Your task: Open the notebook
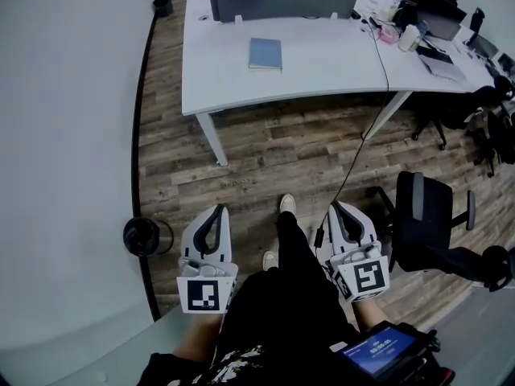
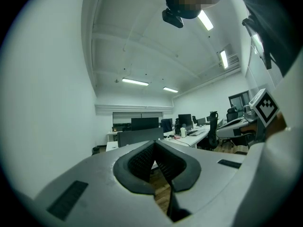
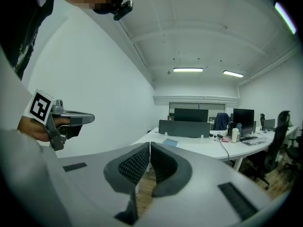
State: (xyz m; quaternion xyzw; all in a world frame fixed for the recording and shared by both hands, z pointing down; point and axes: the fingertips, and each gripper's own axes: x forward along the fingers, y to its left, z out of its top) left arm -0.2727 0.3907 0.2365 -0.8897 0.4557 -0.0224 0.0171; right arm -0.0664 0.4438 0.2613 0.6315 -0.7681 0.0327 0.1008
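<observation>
- Both grippers, left gripper (image 1: 218,209) and right gripper (image 1: 335,206), sit beside the person's legs (image 1: 294,244), jaws closed together, holding nothing.
- Wood floor (image 1: 257,147): dangling cable (image 1: 354,155) and office chair (image 1: 430,215) border the approach; snagging is possible.
- White table (image 1: 322,63): smooth top; closed jaws may push the notebook (image 1: 265,54) instead of lifting its cover.
- Notebook: closed, flat, mid-table, well apart from both grippers.
</observation>
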